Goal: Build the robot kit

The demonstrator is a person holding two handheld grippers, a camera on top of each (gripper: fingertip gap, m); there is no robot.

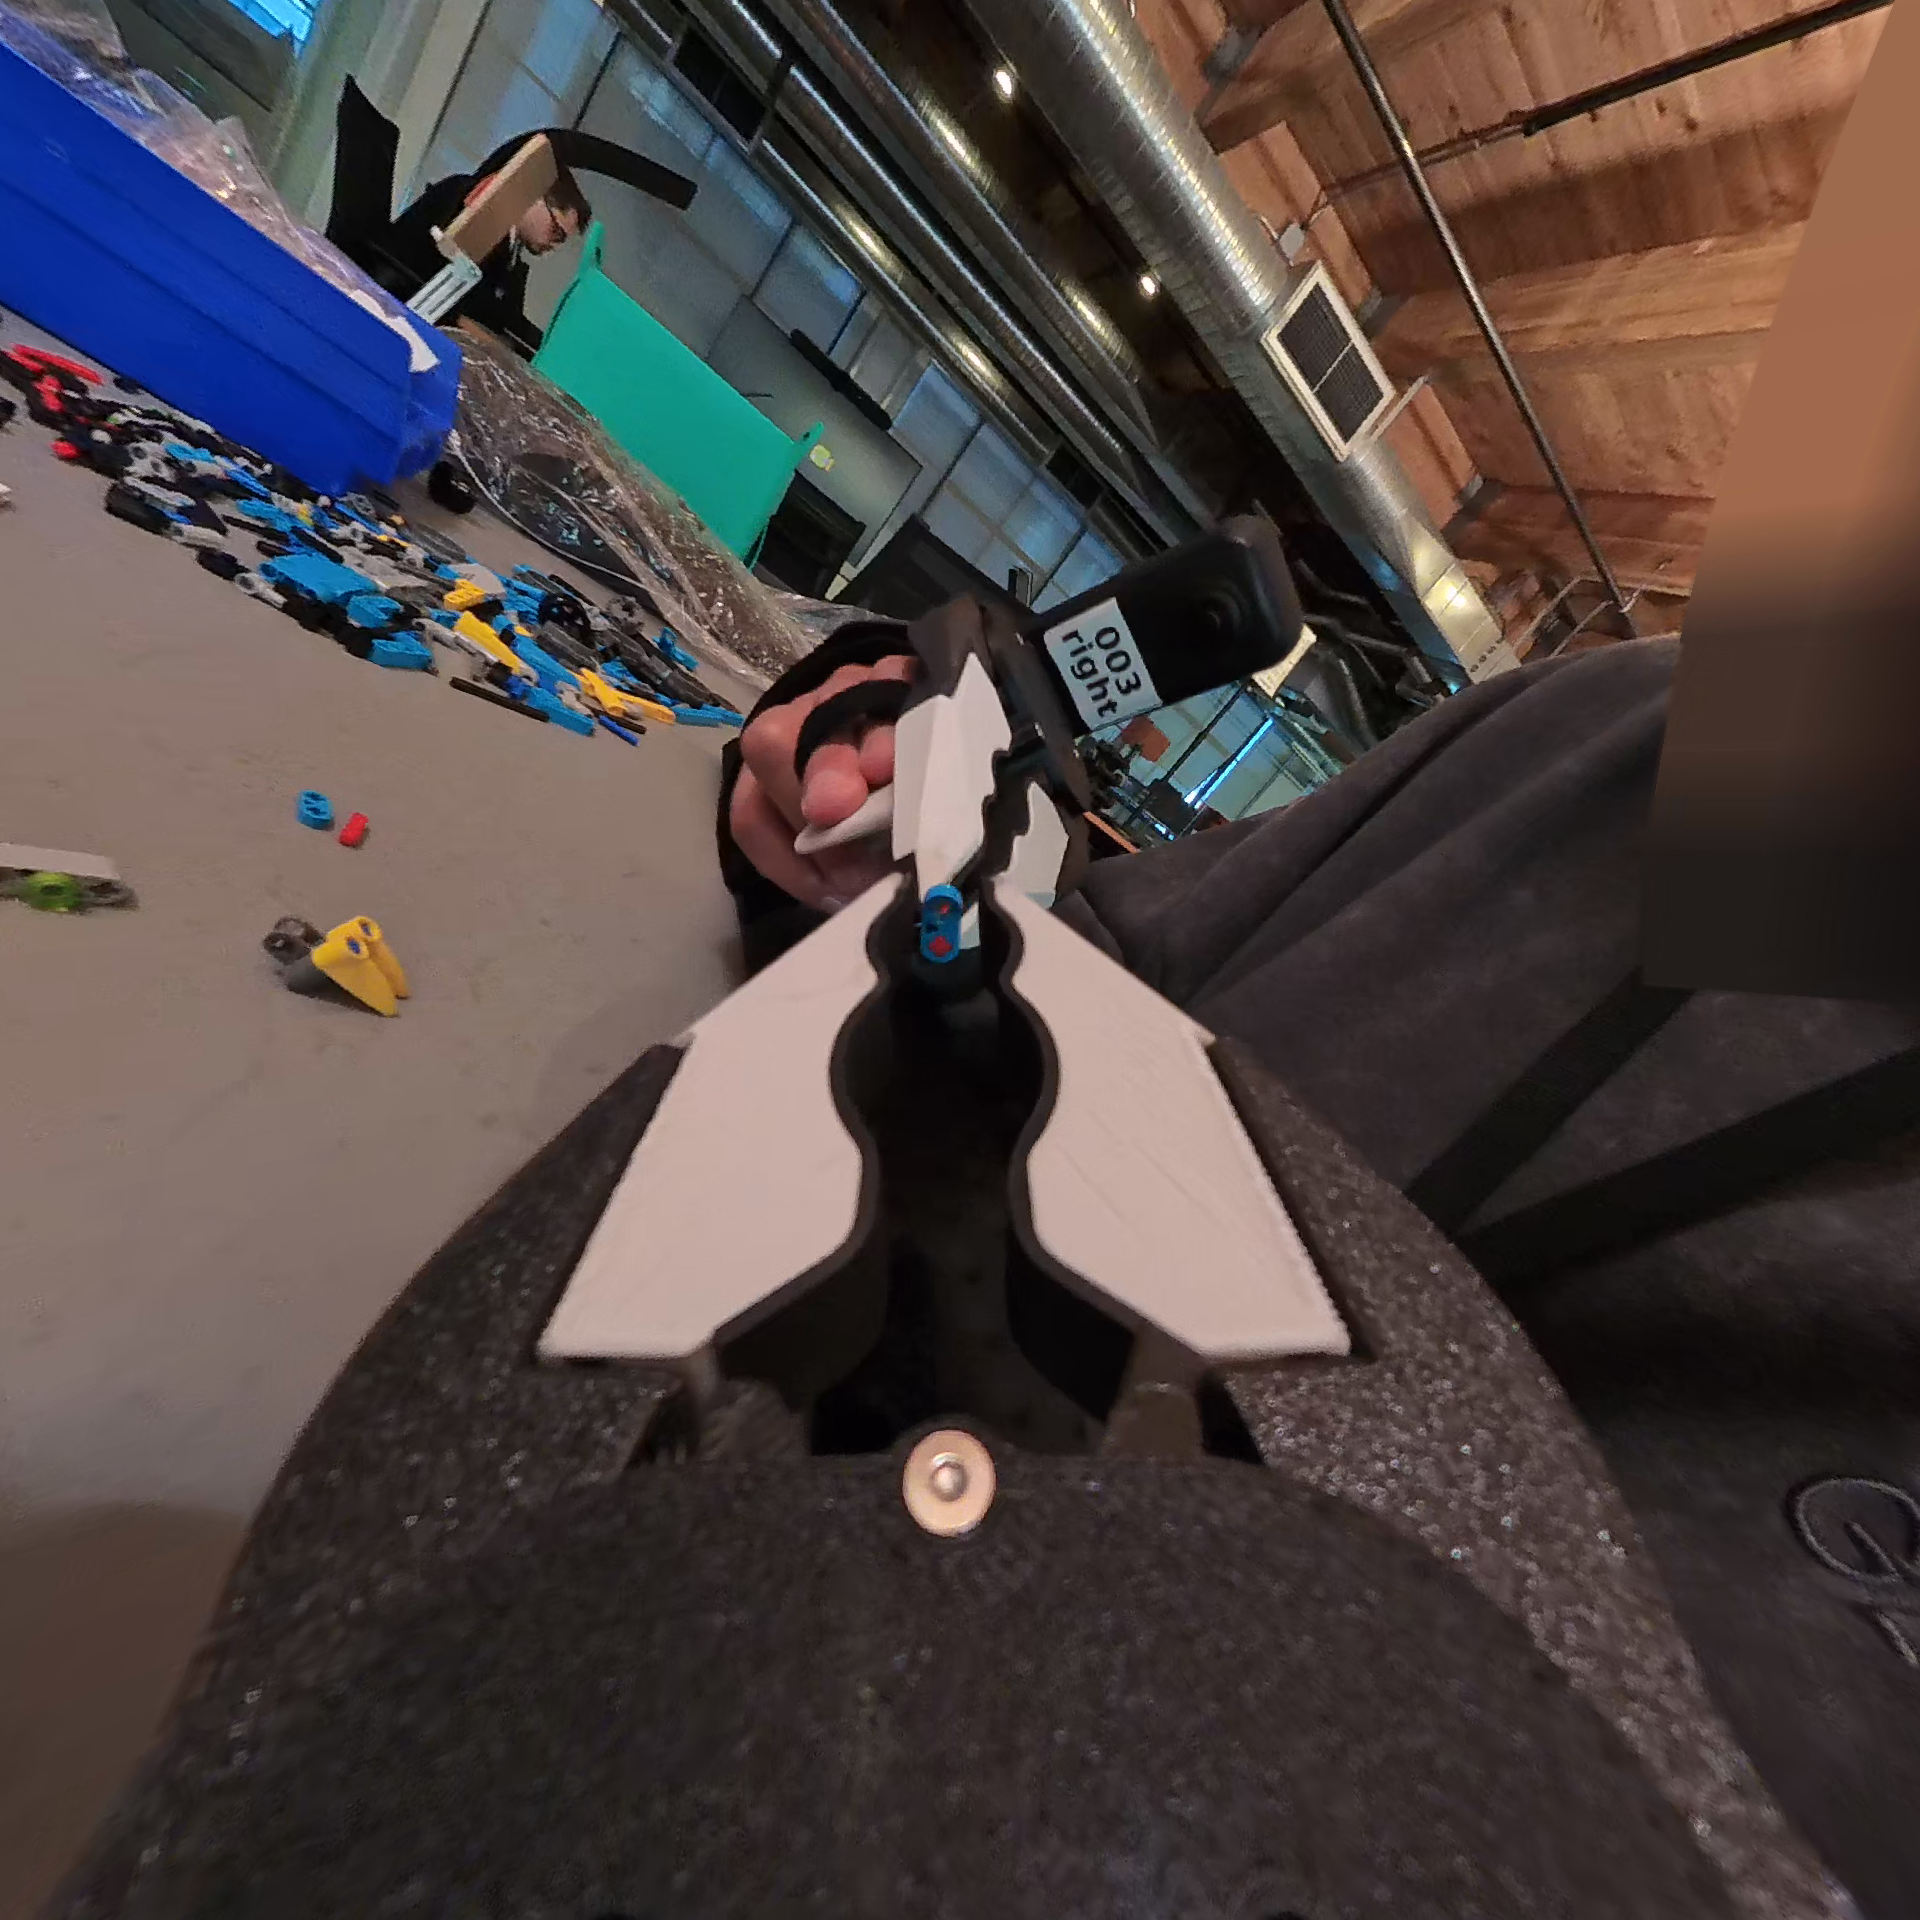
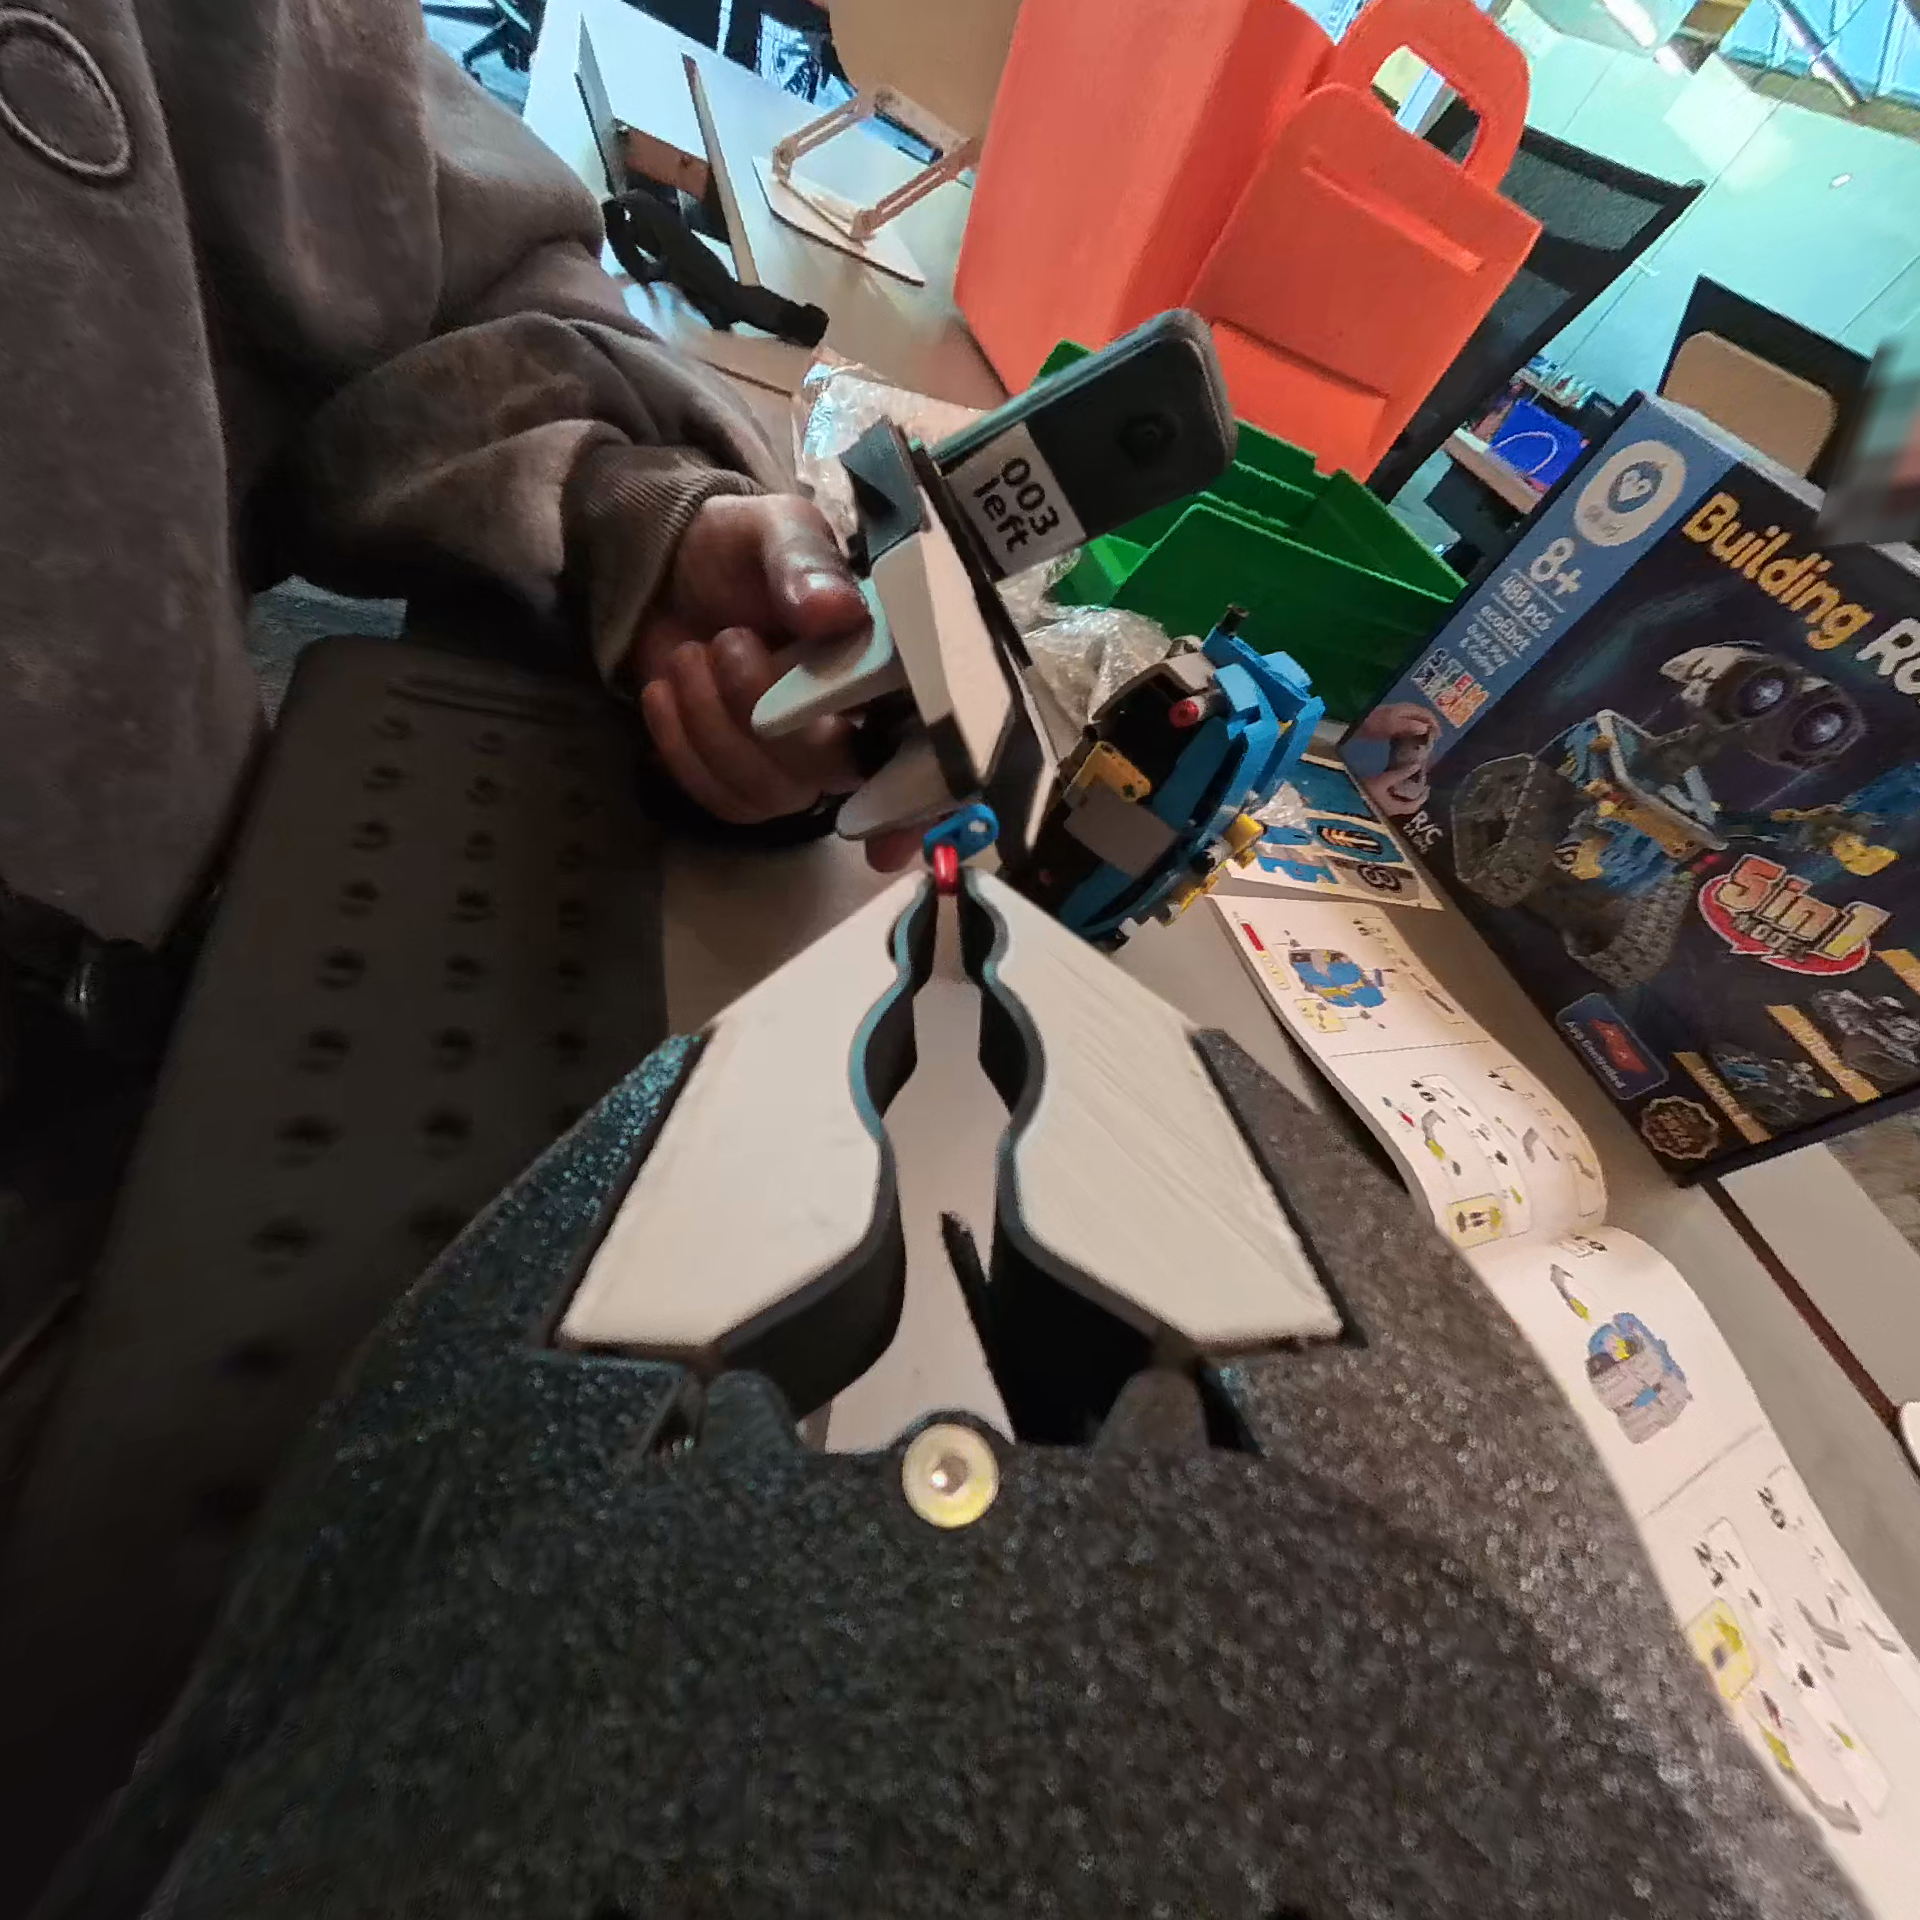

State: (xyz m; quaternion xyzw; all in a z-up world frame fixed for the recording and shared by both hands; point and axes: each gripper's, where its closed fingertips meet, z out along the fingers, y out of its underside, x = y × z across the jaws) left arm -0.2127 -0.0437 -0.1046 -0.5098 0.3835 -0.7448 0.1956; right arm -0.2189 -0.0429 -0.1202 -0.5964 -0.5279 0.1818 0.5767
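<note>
Tabletop (image 1: 312,1143) strewn with bricks (image 1: 416,613) at 10 o'clock.
Left gripper (image 1: 940,925) fingers clamp blue piece (image 1: 940,920); right gripper (image 2: 948,883) fingers clamp red pin (image 2: 943,864), not yet seated.

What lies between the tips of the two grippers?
A blue piece joined to a red pin: the left gripper pinches the piece, the right gripper the pin. The right wrist view shows this best.
</note>
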